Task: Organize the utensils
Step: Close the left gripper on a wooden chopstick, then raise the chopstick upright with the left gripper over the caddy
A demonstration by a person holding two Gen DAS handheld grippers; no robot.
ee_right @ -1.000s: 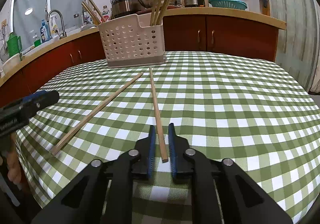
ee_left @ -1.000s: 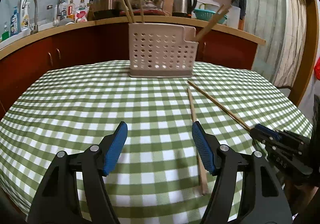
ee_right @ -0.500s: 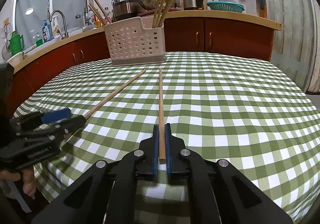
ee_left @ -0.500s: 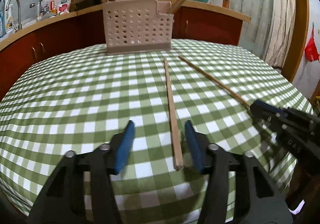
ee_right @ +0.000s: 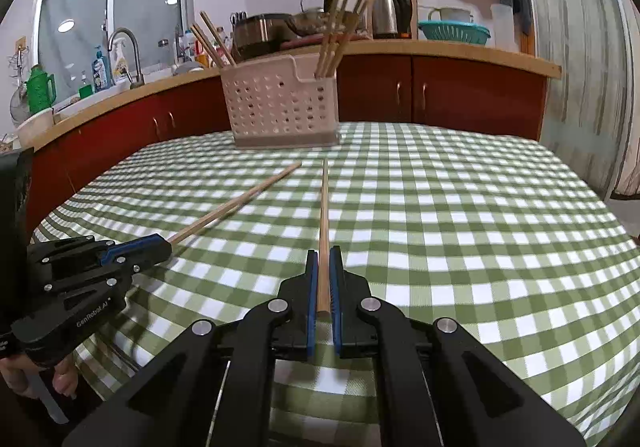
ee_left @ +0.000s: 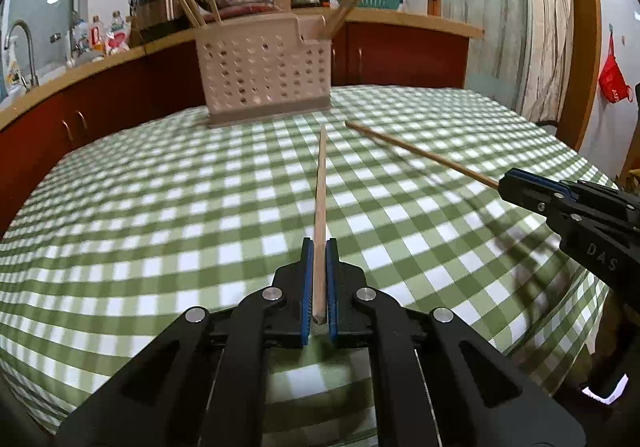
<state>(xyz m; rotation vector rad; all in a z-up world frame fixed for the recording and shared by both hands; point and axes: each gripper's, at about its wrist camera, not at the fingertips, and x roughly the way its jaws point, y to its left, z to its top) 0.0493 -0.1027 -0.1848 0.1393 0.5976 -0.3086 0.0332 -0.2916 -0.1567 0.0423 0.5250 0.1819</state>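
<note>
Wide open green-and-white checked desk [ee_left: 168, 207] ahead of both tools, its rounded edge dropping away to either side. Left tool [ee_left: 319, 247] is clenched on a long pale wooden chopstick [ee_left: 320, 187], tilted down, the stick running straight ahead toward the beige perforated plastic utensil basket [ee_left: 264, 75] at the far edge. Right tool [ee_right: 324, 253] grips a second wooden chopstick [ee_right: 324, 215] the same way, aimed at that basket, where more chopsticks [ee_right: 334, 35] stand upright.
</note>
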